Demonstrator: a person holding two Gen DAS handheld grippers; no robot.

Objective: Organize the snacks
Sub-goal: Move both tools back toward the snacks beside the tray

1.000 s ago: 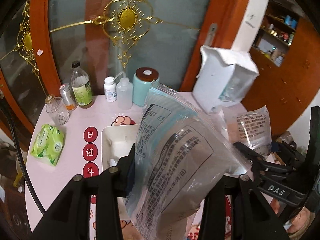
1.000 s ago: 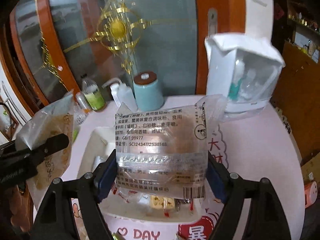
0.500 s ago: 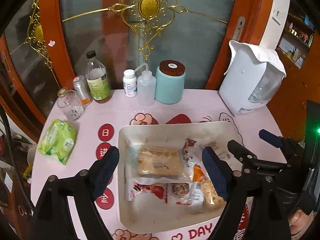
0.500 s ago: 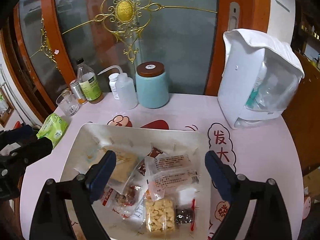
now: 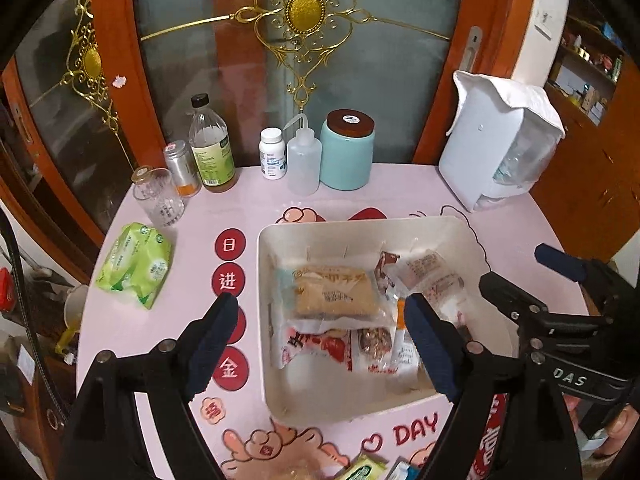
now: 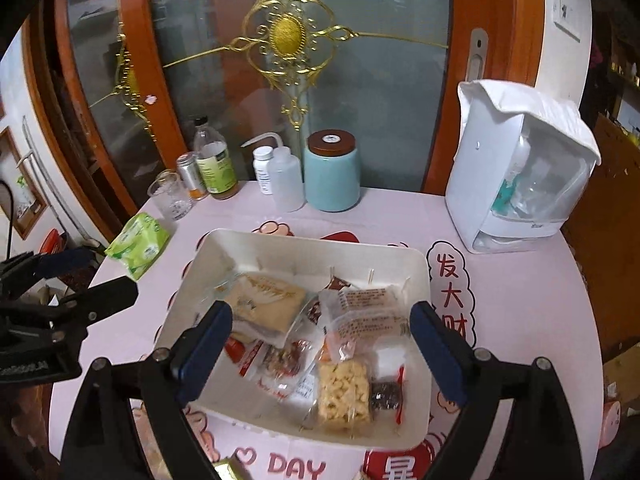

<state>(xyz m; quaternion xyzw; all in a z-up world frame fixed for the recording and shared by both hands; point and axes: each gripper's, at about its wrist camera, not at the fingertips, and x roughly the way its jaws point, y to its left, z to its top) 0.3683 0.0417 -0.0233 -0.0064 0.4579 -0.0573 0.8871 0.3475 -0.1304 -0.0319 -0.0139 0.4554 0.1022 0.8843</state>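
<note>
Both packets have dropped into the tray (image 6: pixel 416 264); left hand-held gripper (image 5: pixel 320 320) and right hand-held gripper (image 6: pixel 320 328) gape wide, empty; next, approach low-frame snacks squarely.

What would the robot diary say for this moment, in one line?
left gripper: open, empty | right gripper: open, empty | snack packets: in white tray | both above tray

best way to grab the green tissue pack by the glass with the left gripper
Grip the green tissue pack across its narrow width near the middle, coming straight down from above with the left gripper, whose jaws already stand open. It lies flat on the pink table, soft and pillowy, so a squeeze should hold. Its long sides are clear; the glass sits just beyond its far end.
</note>
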